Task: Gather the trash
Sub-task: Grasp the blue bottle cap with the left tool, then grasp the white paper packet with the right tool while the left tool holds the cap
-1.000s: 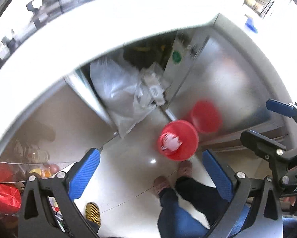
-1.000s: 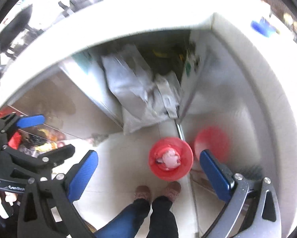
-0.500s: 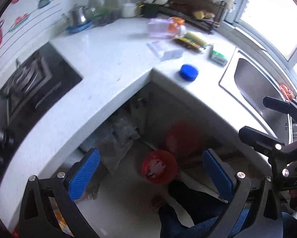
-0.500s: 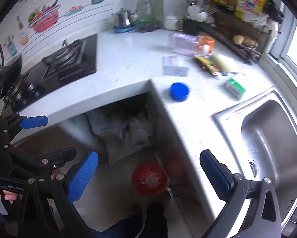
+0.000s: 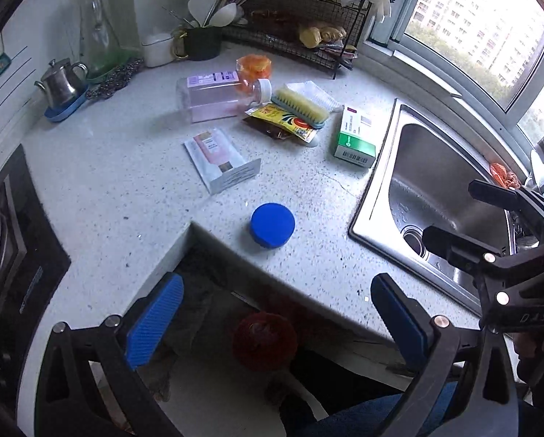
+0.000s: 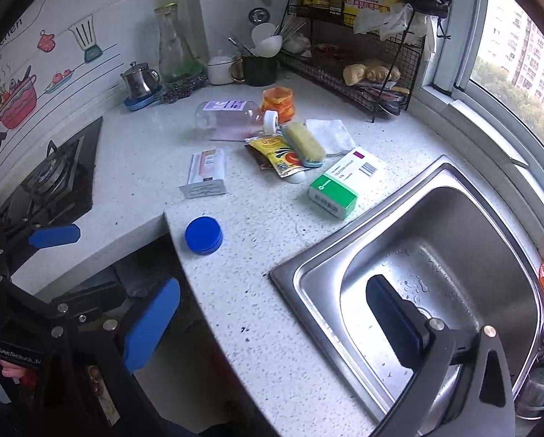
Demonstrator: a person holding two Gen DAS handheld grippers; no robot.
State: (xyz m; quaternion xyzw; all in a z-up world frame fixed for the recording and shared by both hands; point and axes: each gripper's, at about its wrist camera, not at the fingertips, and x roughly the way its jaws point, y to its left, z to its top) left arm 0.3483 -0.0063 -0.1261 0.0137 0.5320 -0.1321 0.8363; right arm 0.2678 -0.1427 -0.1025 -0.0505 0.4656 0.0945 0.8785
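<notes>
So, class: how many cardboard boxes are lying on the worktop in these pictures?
2. A green and white box lies beside the sink. A pink and white box lies nearer the stove. Others could be hidden behind the clutter at the back.

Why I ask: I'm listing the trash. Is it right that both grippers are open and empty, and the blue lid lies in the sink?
Not quite. The blue lid lies on the counter, beside the sink, as the left wrist view shows. Both grippers, left and right, are open and empty.
</notes>
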